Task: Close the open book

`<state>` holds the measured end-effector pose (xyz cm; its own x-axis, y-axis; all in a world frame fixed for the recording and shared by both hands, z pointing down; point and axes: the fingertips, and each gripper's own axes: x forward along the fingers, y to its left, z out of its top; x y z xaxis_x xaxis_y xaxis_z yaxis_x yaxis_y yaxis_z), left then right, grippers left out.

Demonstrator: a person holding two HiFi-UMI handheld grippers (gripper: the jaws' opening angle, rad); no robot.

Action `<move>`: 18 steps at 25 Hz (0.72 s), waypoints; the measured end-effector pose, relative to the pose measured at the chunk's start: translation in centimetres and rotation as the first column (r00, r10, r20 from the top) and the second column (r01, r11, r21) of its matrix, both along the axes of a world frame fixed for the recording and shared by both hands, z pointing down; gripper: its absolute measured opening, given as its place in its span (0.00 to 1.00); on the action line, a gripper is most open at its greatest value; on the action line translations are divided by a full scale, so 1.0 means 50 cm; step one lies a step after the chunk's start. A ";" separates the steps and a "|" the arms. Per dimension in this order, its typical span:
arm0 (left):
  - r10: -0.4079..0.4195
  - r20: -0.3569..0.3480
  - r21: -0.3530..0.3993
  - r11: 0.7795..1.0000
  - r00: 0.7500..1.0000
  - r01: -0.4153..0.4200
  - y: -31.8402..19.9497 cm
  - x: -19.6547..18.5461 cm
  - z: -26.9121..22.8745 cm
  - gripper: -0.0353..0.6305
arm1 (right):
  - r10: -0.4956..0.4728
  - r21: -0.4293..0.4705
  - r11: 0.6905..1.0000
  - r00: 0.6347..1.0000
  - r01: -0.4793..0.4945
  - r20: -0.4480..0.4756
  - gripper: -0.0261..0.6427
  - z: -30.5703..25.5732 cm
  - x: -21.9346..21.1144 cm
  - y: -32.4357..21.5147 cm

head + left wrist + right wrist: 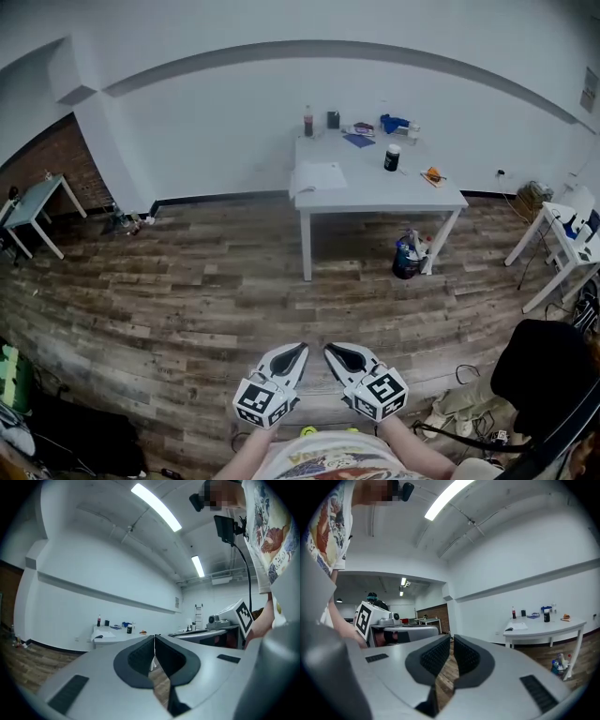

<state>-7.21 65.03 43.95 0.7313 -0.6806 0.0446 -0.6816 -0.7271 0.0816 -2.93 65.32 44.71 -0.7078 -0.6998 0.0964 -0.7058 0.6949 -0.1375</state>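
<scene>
On the white table (394,199), toward its front-left corner: open book (319,176), flat, pages up, one edge at the table's lip. Along the table's back edge, by the white wall (216,141): red bottle (308,121), dark cup (333,119), blue pad (358,140), blue lump (394,123). Right of the book, mid-table: black can (392,157) with a pale lid. Nearer the table's front-right corner: small orange item (432,175). Beneath the table, against its front-right leg: cluster of bottles (408,256) on the wood floor (187,281).

Well short of the table, across a wide stretch of floor, just ahead of a printed shirt (328,464): left gripper (298,350) and right gripper (334,350), side by side, tips leaning toward each other, marker cubes at the near ends. Neither anywhere near the book.

Left gripper: tongs pressed together at the tips, nothing between, only floorboards showing through the notch lower down. Right gripper: tongs likewise drawn together to a thin slit, empty.

From the left gripper view: table small and distant, left of the tongs, book a pale slab at its near corner. From the right gripper view: same table off to the right of the tongs, book at its left end, bottle and can farther along the top. Book untouched, pages spread.
</scene>
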 end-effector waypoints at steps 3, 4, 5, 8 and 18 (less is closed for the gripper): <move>0.001 -0.008 -0.001 1.000 1.000 -0.001 -0.002 -0.004 -0.007 0.07 | -0.013 0.007 1.000 1.000 0.013 0.000 0.09 -0.001 -0.005 0.000; 0.003 -0.011 -0.003 1.000 1.000 -0.003 0.000 -0.005 -0.007 0.07 | -0.023 0.009 1.000 1.000 0.023 0.001 0.09 -0.001 -0.009 0.002; 0.004 -0.015 -0.006 1.000 1.000 -0.005 0.003 -0.008 -0.005 0.07 | -0.033 0.011 0.999 0.999 0.033 -0.001 0.09 -0.001 -0.014 0.005; 0.009 -0.023 -0.018 1.000 1.000 -0.010 0.012 -0.017 0.002 0.07 | -0.034 0.015 0.999 0.999 0.034 -0.021 0.09 0.005 -0.026 0.012; 0.008 -0.052 -0.052 0.999 0.999 -0.011 0.030 -0.051 0.024 0.07 | -0.008 -0.017 1.000 0.999 0.007 -0.037 0.09 0.029 -0.046 0.030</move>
